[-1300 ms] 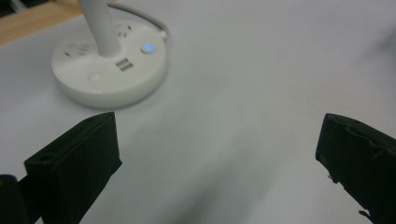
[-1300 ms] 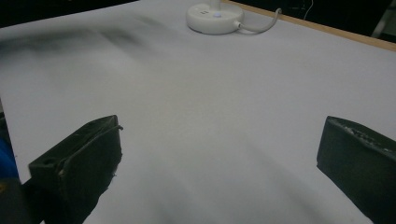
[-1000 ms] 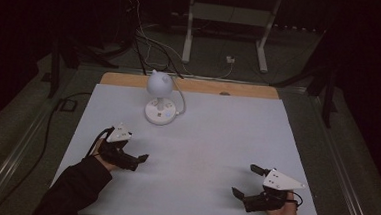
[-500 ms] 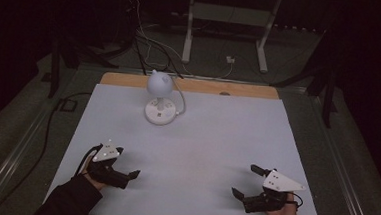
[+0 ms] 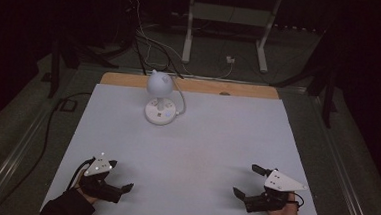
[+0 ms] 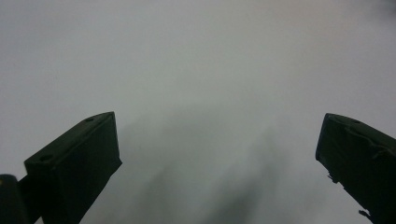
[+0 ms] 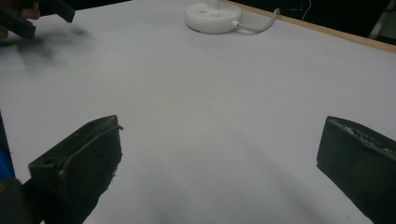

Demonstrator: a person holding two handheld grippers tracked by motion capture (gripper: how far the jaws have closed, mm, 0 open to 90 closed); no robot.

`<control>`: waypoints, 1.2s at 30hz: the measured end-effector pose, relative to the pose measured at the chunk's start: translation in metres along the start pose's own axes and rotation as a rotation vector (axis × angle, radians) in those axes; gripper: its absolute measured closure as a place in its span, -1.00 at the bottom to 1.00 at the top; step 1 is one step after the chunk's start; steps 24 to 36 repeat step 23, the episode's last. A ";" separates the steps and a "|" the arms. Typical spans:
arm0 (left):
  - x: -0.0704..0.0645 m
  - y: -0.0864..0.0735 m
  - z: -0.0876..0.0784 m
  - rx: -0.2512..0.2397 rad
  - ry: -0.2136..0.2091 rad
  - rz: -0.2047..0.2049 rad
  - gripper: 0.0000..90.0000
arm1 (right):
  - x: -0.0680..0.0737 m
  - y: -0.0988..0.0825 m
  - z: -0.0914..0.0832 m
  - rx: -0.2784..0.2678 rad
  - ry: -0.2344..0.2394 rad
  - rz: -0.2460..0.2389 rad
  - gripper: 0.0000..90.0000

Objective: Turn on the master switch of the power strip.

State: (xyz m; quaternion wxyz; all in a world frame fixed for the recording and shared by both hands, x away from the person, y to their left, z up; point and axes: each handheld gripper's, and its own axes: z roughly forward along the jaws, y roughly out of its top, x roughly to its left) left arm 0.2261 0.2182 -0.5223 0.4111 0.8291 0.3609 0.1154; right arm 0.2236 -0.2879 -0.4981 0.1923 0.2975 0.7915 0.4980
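Two grippers rest low at your near edge of the white table (image 5: 226, 140), the left gripper (image 5: 118, 183) and the right gripper (image 5: 246, 183) both with jaws spread wide and holding nothing. The small white desk lamp (image 5: 159, 98) stands upright well apart from them, toward the far edge, its cord (image 5: 181, 99) curling off the round base to the back. Reach for it carelessly and you could catch that cord or knock the top-heavy head, tipping the lamp; a grip on the rounded shade may well slip.
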 end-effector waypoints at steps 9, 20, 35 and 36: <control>-0.001 -0.012 -0.008 0.002 0.000 -0.015 -0.99 | 0.003 0.002 -0.001 -0.005 0.005 -0.010 -1.00; -0.003 -0.011 -0.005 -0.012 -0.015 0.016 -0.99 | 0.004 0.002 0.000 -0.002 0.006 -0.013 -1.00; -0.003 -0.010 -0.006 -0.016 -0.019 0.015 -0.99 | 0.004 0.002 0.001 0.003 0.005 -0.015 -1.00; -0.003 -0.010 -0.006 -0.016 -0.019 0.015 -0.99 | 0.004 0.002 0.001 0.003 0.005 -0.015 -1.00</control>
